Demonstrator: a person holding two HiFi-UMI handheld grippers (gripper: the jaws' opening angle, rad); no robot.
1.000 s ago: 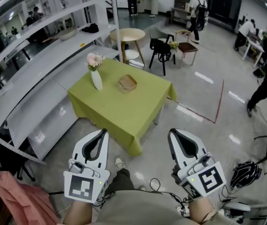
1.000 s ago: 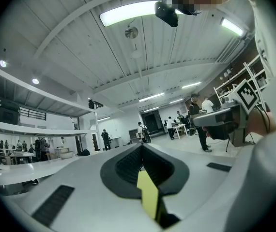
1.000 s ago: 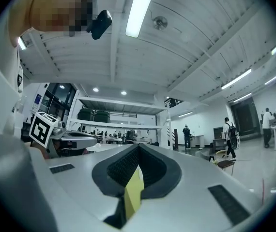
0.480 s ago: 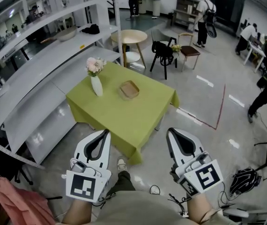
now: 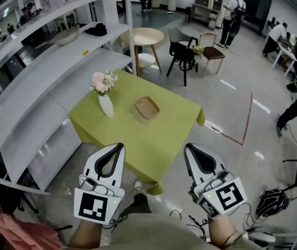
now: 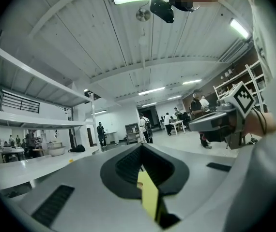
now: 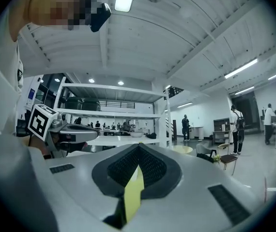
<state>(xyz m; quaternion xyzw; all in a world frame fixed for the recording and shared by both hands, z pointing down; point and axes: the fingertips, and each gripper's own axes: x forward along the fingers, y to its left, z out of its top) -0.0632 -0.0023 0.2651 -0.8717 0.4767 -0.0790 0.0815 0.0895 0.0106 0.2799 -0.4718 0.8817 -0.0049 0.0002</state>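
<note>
**Grippers.** The left gripper [image 5: 119, 146] is riding with its jaws pressed together and nothing between them, as the left gripper view [image 6: 142, 147] is confirming. The right gripper [image 5: 188, 146] is also riding with its jaws closed on nothing [image 7: 138, 147]. Both are hanging in the air, side by side and level, close to the person's body.

**Nearest things.** Both grippers are pointing at the square desk covered with a yellow-green cloth [image 5: 138, 135]. Its near corner is lying between the two grippers and below them, and neither gripper is touching it.

- The shallow, light-brown wooden tray [image 5: 147, 108] is sitting near the desk's centre. It is lying ahead of both grippers, somewhat closer to the left one.
- The slim white ceramic vase [image 5: 106, 104] holding pale pink flowers [image 5: 102, 80] is standing upright toward the desk's left edge, left of the tray and apart from it. It is lying on the left gripper's side.

**Surroundings.** A white metal shelf rack [image 5: 44, 61] is running along the desk's left. A round pale wooden table [image 5: 141, 35] and a black chair [image 5: 182, 53] are standing beyond the desk's far side.
</note>
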